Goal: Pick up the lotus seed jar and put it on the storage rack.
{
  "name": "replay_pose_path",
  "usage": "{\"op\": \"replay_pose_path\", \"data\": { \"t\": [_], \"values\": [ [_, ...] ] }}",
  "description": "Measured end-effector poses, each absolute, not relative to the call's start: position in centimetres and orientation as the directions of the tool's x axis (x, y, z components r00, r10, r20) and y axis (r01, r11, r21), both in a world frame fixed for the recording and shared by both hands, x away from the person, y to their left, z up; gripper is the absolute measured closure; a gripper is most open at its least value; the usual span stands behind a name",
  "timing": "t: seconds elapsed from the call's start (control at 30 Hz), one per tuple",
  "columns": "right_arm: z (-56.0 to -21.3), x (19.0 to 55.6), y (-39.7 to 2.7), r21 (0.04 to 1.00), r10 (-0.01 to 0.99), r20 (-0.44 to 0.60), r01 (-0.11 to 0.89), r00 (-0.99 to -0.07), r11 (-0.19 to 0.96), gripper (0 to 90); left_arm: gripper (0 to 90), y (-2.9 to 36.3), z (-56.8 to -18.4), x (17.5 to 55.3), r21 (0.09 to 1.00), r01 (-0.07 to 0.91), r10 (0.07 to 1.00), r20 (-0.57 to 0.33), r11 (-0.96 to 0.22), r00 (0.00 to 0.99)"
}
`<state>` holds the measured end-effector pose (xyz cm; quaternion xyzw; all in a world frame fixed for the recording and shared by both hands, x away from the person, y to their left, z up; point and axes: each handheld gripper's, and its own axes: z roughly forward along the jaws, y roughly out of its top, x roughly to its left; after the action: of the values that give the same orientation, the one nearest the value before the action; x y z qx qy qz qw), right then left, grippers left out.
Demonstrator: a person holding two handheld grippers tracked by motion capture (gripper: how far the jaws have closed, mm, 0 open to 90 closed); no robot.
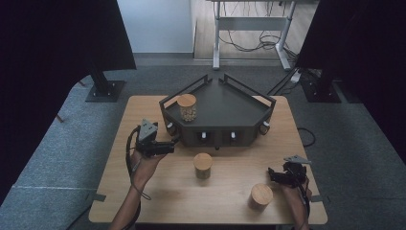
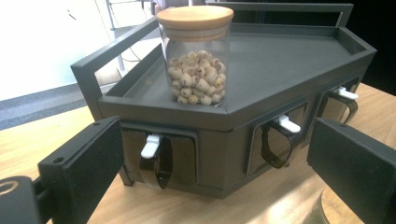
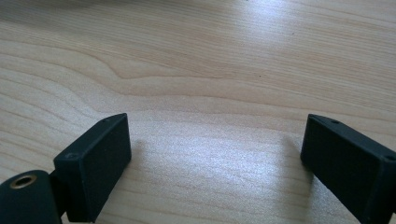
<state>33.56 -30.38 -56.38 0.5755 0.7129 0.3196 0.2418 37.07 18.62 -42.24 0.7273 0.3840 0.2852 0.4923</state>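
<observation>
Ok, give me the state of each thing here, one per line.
Left gripper: open, holding nothing.
Right gripper: open over bare table.
Jar on rack: lidded, upright, part full.
Middle jar: lidded, upright.
Right jar: lidded, upright.
Rack: drawers shut.

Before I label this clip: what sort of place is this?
Probably a lab recording station: a wooden table between dark curtains, cables on the floor behind, and a person holding the left gripper and right gripper.
</observation>
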Motion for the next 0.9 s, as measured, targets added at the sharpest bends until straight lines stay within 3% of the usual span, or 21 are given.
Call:
{"op": "replay_pose_path", "data": {
  "t": [0.9],
  "values": [
    [-56.4,33.6,-30.4,0.734,0.975,0.023,0.666,-0.221,0.134,7.8,4.7,21.2,-44.7,33.9,0.929,0.313,0.868,0.020,-0.200,0.497]
  ]
}}
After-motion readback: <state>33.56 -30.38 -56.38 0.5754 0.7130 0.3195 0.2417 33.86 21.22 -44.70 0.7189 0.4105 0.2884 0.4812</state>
